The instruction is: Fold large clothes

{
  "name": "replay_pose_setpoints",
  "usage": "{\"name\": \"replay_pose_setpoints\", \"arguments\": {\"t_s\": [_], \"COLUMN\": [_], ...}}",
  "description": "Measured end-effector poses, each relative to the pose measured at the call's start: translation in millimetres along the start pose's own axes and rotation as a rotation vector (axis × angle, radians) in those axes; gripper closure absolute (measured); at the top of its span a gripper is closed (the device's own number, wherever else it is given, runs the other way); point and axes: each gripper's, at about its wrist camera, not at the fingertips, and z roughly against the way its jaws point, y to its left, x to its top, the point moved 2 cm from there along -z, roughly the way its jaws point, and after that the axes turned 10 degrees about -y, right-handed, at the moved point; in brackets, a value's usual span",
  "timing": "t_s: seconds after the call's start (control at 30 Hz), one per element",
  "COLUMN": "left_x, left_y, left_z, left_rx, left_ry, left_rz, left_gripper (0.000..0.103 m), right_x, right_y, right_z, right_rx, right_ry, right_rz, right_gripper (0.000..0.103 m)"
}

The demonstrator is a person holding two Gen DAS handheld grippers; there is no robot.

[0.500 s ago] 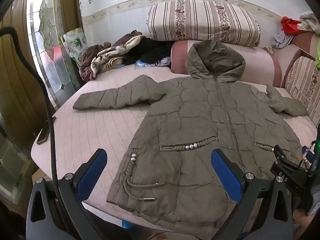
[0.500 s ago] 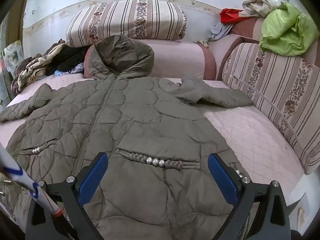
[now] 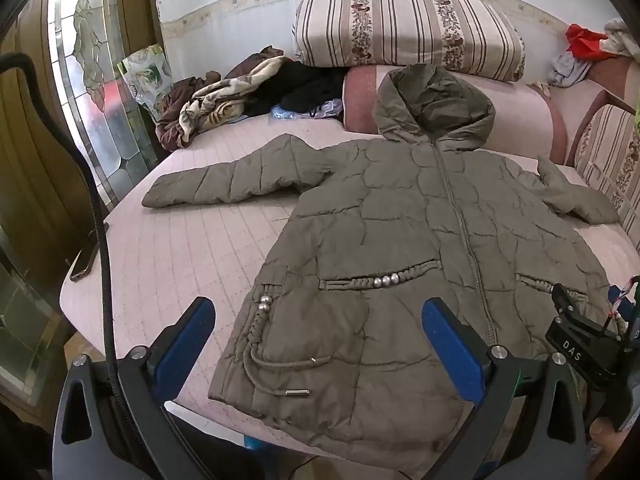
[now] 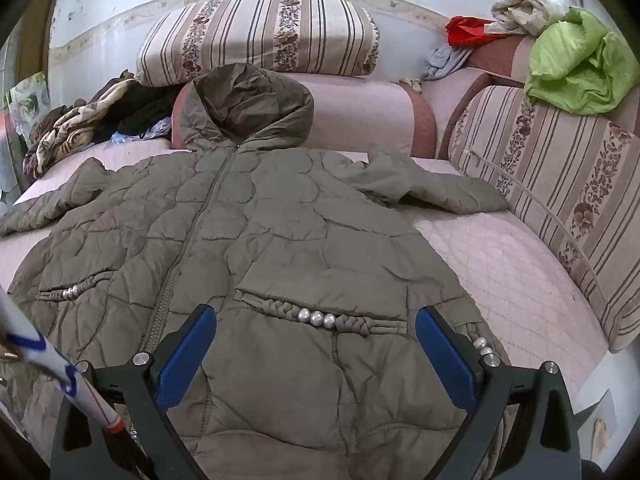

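Note:
An olive quilted hooded jacket (image 3: 420, 232) lies flat, front up and zipped, on a pink quilted bed (image 3: 168, 248). Its sleeves spread to both sides and its hood rests against a pink bolster. It also fills the right wrist view (image 4: 256, 248). My left gripper (image 3: 320, 340) is open and empty above the jacket's lower left hem. My right gripper (image 4: 316, 348) is open and empty above the lower right hem, near the beaded pocket trim (image 4: 316, 318). The right gripper's body shows at the right edge of the left wrist view (image 3: 580, 344).
A striped pillow (image 3: 408, 28) lies on the bolster at the back. Crumpled clothes (image 3: 224, 92) are piled at the back left. A green cloth (image 4: 580, 60) sits on a striped cushion (image 4: 552, 184) at the right. A phone (image 3: 86, 256) lies at the bed's left edge.
Both grippers have shifted very slightly; the jacket lies as before and nothing has been gripped.

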Motion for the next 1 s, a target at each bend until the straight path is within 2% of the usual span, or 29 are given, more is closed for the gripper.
{"name": "replay_pose_setpoints", "arguments": {"t_s": [0.63, 1.0], "left_x": [1, -3], "left_y": [-13, -14], "left_z": [-2, -2], "left_rx": [-0.035, -0.061], "left_ry": [0.034, 0.058], "left_rz": [-0.047, -0.032], "left_gripper": [0.006, 0.006], "right_x": [-3, -2], "right_y": [2, 1], "right_z": [-2, -2], "right_rx": [-0.001, -0.002], "right_ry": [0.005, 0.006], "right_rz": [0.011, 0.011], "right_gripper": [0.002, 0.001]}}
